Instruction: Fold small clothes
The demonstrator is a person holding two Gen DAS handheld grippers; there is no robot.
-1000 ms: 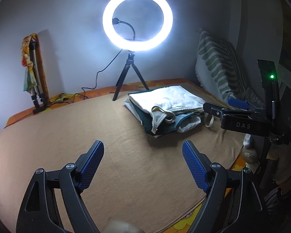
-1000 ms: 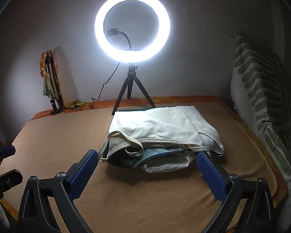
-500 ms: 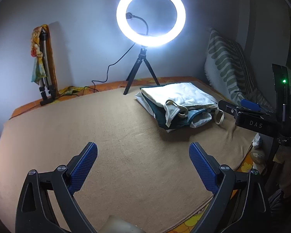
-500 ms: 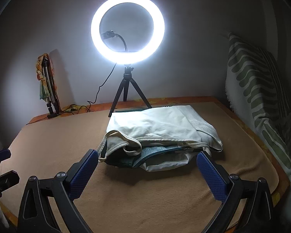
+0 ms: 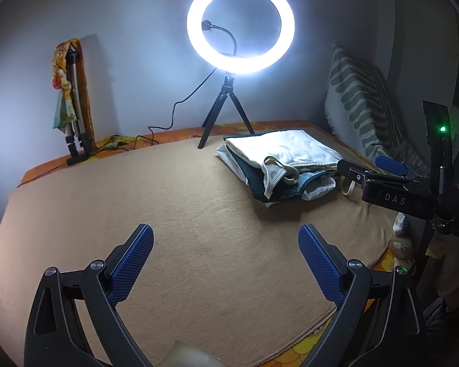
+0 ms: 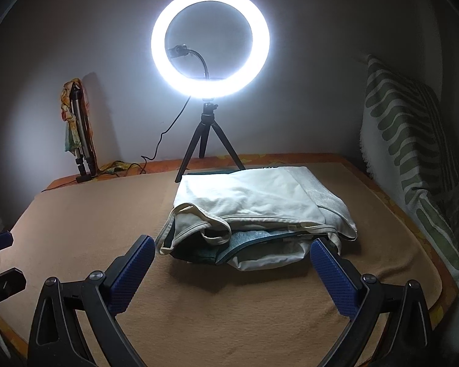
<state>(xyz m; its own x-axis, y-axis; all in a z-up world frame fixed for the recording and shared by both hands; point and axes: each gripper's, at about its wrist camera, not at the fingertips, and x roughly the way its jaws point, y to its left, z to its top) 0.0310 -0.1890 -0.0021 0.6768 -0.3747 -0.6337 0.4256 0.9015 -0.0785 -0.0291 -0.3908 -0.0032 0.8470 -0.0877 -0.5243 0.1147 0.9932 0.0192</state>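
Since the frame a second earlier, your left gripper point(image 5: 226, 263) had swung so the ring light point(image 5: 240, 26) and the pile of clothes point(image 5: 278, 165) sat further right in its view, while your right gripper point(image 6: 232, 272) had edged closer to that pile. Both grippers had their blue fingers spread wide and held nothing, the left over bare brown blanket point(image 5: 168, 214), the right just short of the pile's front edge. The pile lay near the far right of the blanket below the tripod, its cream top garment point(image 6: 248, 195) hiding most of the teal and white layers, and in the left view the right gripper's body cut off its right corner.
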